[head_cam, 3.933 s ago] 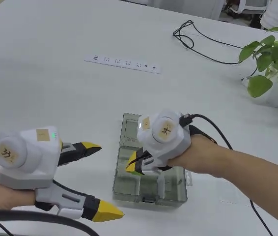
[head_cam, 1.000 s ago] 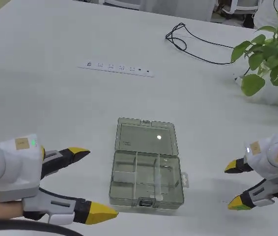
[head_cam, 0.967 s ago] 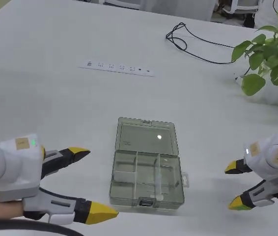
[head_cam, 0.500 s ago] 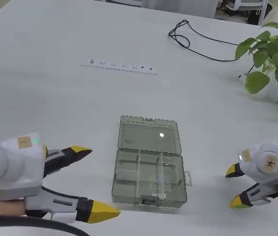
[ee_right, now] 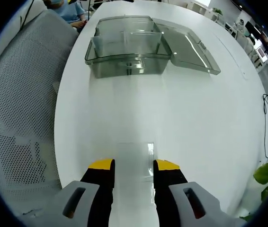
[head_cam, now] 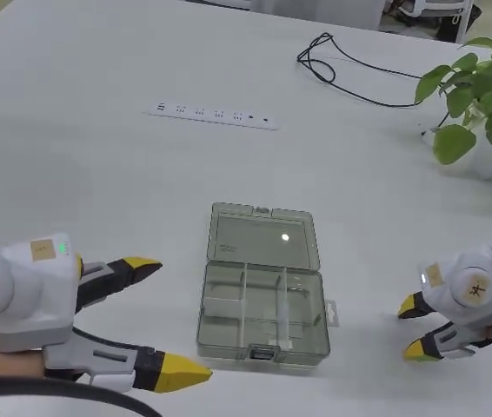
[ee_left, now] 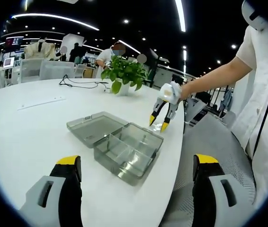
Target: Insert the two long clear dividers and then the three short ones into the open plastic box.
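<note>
Head view: my left gripper [head_cam: 179, 318], jaws spread wide, hangs beside the smoky rectangular box [head_cam: 259, 349] on the smooth white table [head_cam: 98, 174]. On my right gripper [ee_right: 131, 163] the jaws flank a thin clear divider [ee_right: 134, 152]; pinched or not, I cannot tell.

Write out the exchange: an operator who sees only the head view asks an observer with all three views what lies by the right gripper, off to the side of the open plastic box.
Operator: In my head view the right gripper hangs low, to the right of the plastic box. Is anything under it?
Observer: Yes. The right gripper view shows a clear divider lying flat on the table, between the open jaws.
Operator: How much table is there around that spot?
Observer: Little. In the left gripper view the table's edge runs just past that gripper.
</note>
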